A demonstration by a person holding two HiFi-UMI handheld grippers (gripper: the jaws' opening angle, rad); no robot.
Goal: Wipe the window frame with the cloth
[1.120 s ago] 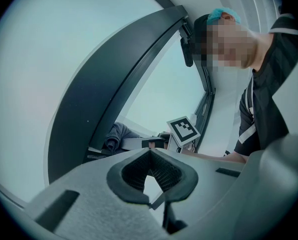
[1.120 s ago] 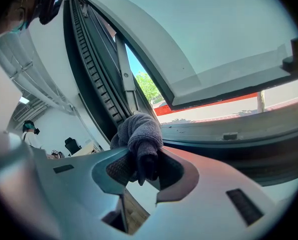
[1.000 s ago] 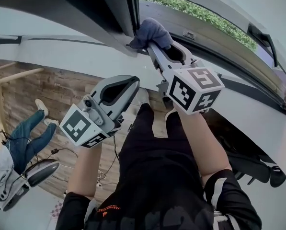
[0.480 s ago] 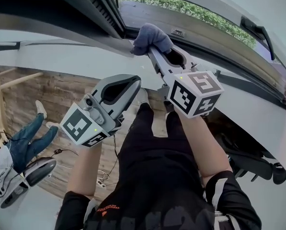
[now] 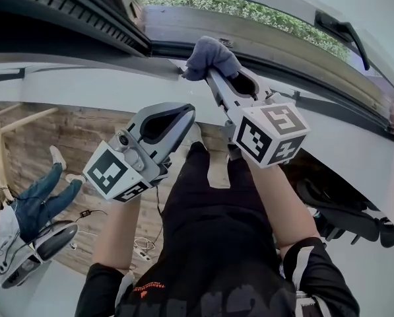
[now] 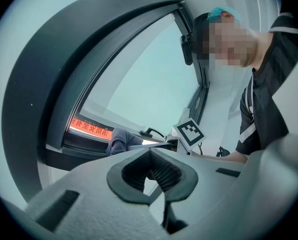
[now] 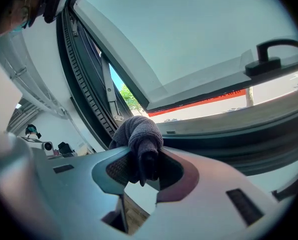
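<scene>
Head view: right arm stretched forward, the right gripper [image 5: 212, 72] holds the grey cloth [image 5: 210, 55] at the window frame [image 5: 71, 25]. The left gripper [image 5: 182, 114] hangs below the frame, forearm bent.

Left gripper view: jaws together, empty.

Right gripper view: jaws clamp the cloth [image 7: 139, 131] beside the frame [image 7: 228, 134].

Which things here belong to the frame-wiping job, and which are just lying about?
In the job:
- cloth, clamped in the right tongs
- window frame, at the cloth

Not in the job:
- left tongs, shut and empty
- window handle
- cables on the floor
- a seated person's legs
</scene>
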